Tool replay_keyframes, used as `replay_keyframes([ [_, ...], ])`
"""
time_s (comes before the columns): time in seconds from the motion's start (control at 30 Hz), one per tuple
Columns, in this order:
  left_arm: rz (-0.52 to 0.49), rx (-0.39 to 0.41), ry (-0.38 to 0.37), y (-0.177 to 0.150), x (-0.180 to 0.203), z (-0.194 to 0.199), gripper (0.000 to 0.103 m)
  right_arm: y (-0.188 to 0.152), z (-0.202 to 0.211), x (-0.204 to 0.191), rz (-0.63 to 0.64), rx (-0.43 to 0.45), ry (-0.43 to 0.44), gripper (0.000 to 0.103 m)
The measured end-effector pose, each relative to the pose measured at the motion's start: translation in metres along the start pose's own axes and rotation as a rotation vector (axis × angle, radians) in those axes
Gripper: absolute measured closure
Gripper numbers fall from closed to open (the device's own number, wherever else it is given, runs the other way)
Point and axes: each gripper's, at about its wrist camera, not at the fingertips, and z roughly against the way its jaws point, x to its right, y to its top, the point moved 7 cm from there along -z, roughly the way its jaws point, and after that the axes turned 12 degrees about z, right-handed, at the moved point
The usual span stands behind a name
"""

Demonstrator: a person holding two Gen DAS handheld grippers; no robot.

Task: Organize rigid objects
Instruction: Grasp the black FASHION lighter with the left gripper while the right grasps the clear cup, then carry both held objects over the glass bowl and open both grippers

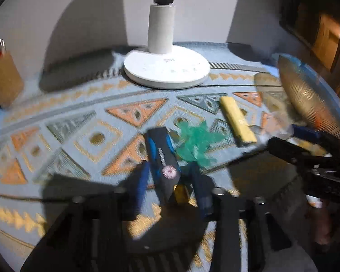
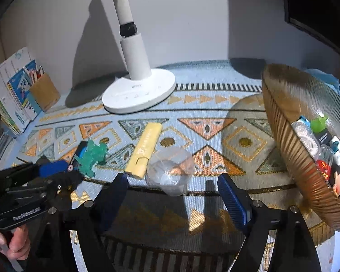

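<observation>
My left gripper (image 1: pixel 167 179) is closed around a black and blue oblong tool (image 1: pixel 162 158) lying on the patterned mat; it also shows in the right wrist view (image 2: pixel 78 153). A green translucent figure (image 1: pixel 196 141) lies just right of it. A yellow bar (image 1: pixel 236 121) lies further right, also in the right wrist view (image 2: pixel 145 150). My right gripper (image 2: pixel 174 190) is open, just behind a clear plastic cup (image 2: pixel 171 170) lying on the mat. A ribbed amber glass bowl (image 2: pixel 283 140) at the right holds several small toys.
A white lamp base (image 1: pixel 166 68) stands at the back centre. A brown pencil holder (image 2: pixel 44 91) and boxes (image 2: pixel 11 90) stand at the back left. The wall runs behind the table. The left gripper's body (image 2: pixel 29 192) is at the right view's left edge.
</observation>
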Motion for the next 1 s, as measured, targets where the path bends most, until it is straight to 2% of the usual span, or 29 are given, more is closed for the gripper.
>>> replay_keyframes([
  [0.13,0.013,0.015,-0.021,0.0,-0.004,0.002,0.082,0.0,-0.007,0.001,-0.002,-0.028,-0.001,0.023],
  [0.17,0.025,0.017,-0.029,-0.001,-0.006,0.004,0.082,0.001,-0.01,0.001,-0.001,-0.034,-0.004,0.027],
  [0.2,0.036,0.017,-0.039,-0.001,-0.008,0.006,0.082,0.002,-0.012,0.002,-0.001,-0.036,-0.006,0.04],
  [0.23,0.049,0.023,-0.052,0.0,-0.011,0.01,0.082,0.004,-0.014,0.001,0.002,-0.04,-0.002,0.048],
  [0.27,0.057,0.037,-0.062,0.001,-0.013,0.014,0.082,0.005,-0.018,0.0,0.002,-0.05,0.0,0.064],
  [0.3,0.062,0.055,-0.078,0.002,-0.014,0.02,0.082,0.004,-0.02,0.001,0.001,-0.061,-0.019,0.068],
  [0.33,0.07,0.082,-0.101,0.006,-0.016,0.029,0.082,0.004,-0.019,0.002,0.001,-0.055,-0.038,0.068],
  [0.5,0.08,0.164,-0.169,0.022,-0.007,0.063,0.082,0.012,0.025,-0.002,-0.011,0.069,0.011,0.068],
  [0.63,0.038,0.256,-0.251,0.048,0.03,0.102,0.082,0.027,0.083,0.016,-0.018,0.181,-0.048,0.068],
  [0.8,-0.04,0.344,-0.396,0.09,0.115,0.147,0.082,0.04,0.171,0.099,-0.113,0.269,-0.262,0.068],
  [0.9,-0.055,0.336,-0.481,0.105,0.16,0.152,0.082,0.03,0.21,0.163,-0.227,0.285,-0.356,0.068],
  [1.0,-0.071,0.305,-0.527,0.112,0.204,0.14,0.082,0.014,0.226,0.205,-0.316,0.273,-0.391,0.068],
])
